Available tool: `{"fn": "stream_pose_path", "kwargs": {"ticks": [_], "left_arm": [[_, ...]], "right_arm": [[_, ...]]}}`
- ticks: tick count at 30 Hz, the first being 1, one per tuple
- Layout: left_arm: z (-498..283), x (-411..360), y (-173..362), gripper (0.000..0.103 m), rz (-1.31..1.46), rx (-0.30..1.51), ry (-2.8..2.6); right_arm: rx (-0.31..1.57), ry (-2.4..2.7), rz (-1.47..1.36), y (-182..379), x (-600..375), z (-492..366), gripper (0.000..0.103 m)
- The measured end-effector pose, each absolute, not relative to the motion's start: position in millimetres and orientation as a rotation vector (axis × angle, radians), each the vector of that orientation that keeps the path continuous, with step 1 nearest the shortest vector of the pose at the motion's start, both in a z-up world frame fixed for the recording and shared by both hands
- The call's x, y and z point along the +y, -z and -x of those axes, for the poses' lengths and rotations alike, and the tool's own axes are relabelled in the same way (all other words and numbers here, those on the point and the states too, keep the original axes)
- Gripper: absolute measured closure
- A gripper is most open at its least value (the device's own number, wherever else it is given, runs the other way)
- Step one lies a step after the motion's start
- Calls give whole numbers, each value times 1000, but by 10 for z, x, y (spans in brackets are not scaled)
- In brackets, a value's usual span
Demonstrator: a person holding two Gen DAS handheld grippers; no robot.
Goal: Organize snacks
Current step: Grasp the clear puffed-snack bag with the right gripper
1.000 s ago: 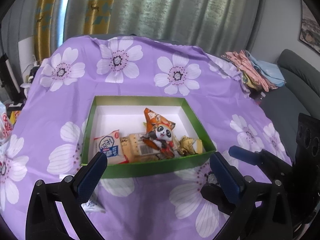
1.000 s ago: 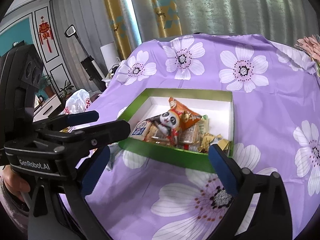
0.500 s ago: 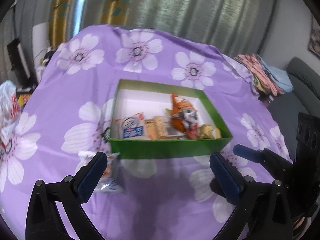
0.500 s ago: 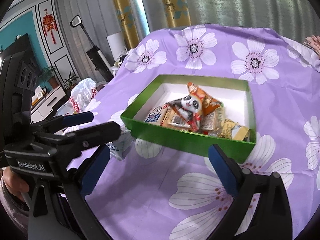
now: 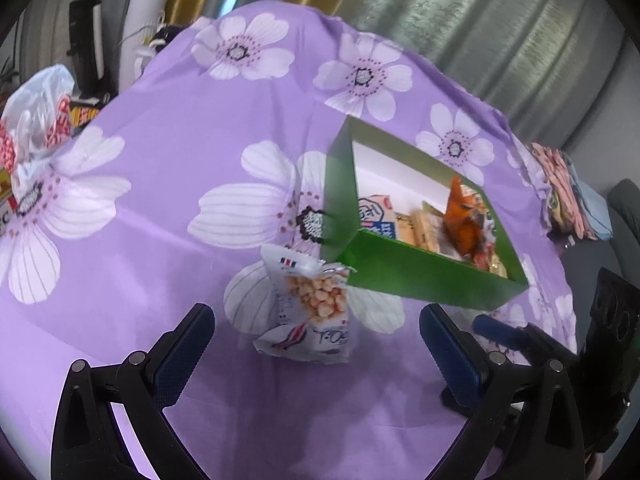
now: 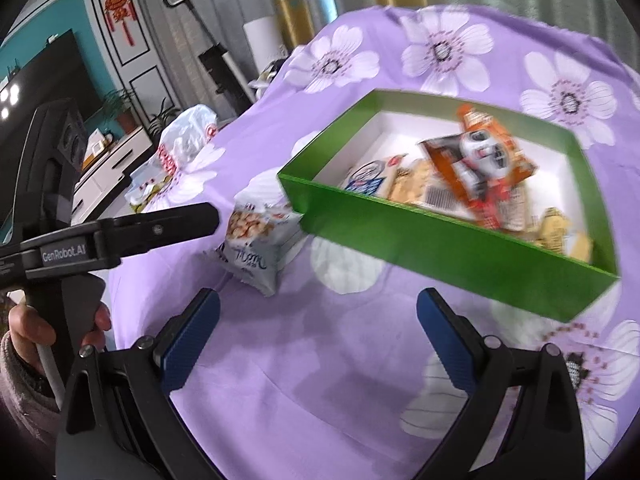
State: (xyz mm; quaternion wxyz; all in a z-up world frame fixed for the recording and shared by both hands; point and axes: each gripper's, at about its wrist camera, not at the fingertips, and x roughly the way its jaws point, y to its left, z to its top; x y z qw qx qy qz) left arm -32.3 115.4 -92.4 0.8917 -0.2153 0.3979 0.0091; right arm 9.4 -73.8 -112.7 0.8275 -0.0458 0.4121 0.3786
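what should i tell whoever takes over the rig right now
Left gripper: jaws open, empty, lined up on the white snack packet.
Right gripper: jaws open, empty, above the purple cloth.
Green box: already holds the panda packet and several other snacks.
Left to do: the white packet lies outside the box at its near left corner; grasp it and put it in.
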Motion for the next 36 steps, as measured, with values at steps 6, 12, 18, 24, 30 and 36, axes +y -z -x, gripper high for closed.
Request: {"fn": "stream_pose_path", "kwargs": {"ticks": [6,12,18,24,30,36], "left_arm": [[253,1193,1042,1,450,842,-8],[209,1197,1099,1,440,853,16],[175,1176,1128,13,443,860,56],[131,1168,1215,46,469,897,75],[139,1149,1215,57,464,906,55],[184,1085,1116,57,447,891,59]], "right_arm": [[893,-871,108,1236,-461,-139,3],[922,-933,109,1364,-206,-214,8],[940,-983,120,1447,-26,-283,22],[963,-1030,112,1499,82,-328,43],[966,-1050,119,1496,118,-305,51],[944,-1050,109,1419,41,-261,53]]}}
